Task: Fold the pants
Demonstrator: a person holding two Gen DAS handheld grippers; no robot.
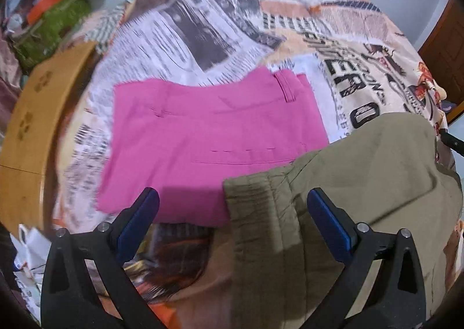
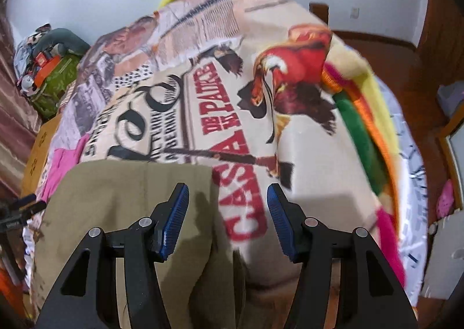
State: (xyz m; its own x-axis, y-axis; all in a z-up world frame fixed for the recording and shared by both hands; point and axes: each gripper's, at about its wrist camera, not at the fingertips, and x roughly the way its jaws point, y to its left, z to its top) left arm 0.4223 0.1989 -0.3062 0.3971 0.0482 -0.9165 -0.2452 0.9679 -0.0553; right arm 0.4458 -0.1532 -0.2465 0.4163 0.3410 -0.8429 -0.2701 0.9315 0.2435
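We see the khaki pants [image 1: 362, 184] lying on the bed [image 1: 203, 39], partly over the pink pants [image 1: 208, 137]. The left hand-held gripper [image 1: 232, 201] hovers over their ribbed hem, jaws spread, holding nothing. The right hand-held gripper [image 2: 227, 198] is also spread and empty, straddling their right edge. We judge the khaki pants run lengthwise from the far side toward us, under both grippers, the left one nearer the hem.
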